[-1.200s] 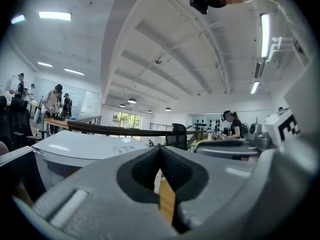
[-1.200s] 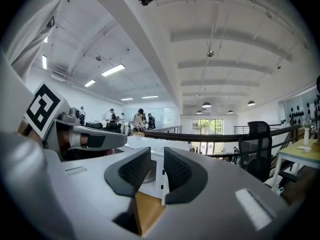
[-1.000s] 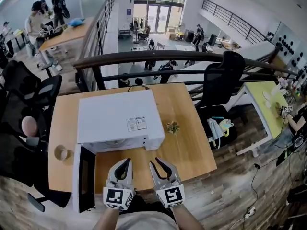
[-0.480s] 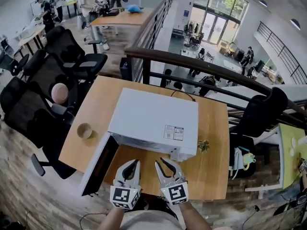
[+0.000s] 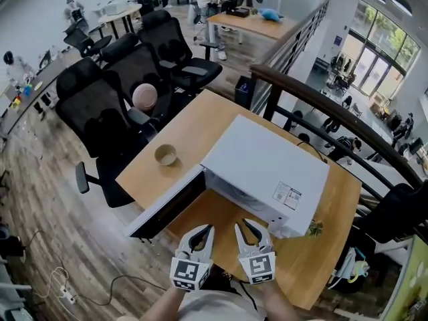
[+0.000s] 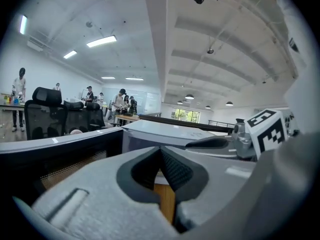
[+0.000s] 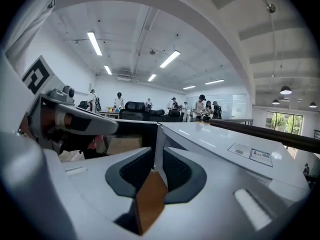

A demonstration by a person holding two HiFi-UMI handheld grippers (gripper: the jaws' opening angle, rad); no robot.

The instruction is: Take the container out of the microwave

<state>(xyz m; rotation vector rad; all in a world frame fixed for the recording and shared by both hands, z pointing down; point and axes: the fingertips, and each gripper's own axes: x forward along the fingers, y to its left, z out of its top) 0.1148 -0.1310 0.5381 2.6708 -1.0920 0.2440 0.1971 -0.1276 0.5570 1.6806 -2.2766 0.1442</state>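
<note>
Microwave [image 5: 264, 162] is sitting on the desk [image 5: 200, 122] mid-way, toward the right edge. Its long axis is running parallel w/ the near edge and its front is facing that edge, i.e. the person. The door [image 5: 167, 202] is hanging wide open from the left side, w/ its free end sticking out past the desk's near edge.

The container can't be made out in any view. In the head view the microwave's top is covering the inside.

Left gripper [image 5: 204, 229] and right gripper [image 5: 247, 225] are hovering side by side over the near edge, in front of the opening and apart from it. The left's fingers are closing tip to tip on nothing. The right's are drawn together w/ at most a hairline between the tips, also on nothing.

A cup [image 5: 165, 155] is sitting near the near-left corner, left of the microwave and apart from it. A small plant [image 5: 314, 229] is sitting just beside the microwave's front right corner.

Only the head view is giving the layout and the office chairs [image 5: 127, 79] off the left edge. The left gripper view is looking level across the desk, showing the door's dark inner side at left, the microwave's front and the right gripper's marker cube. The right gripper view is showing the microwave's top w/ its label, the front corner edge and the left gripper at left.
</note>
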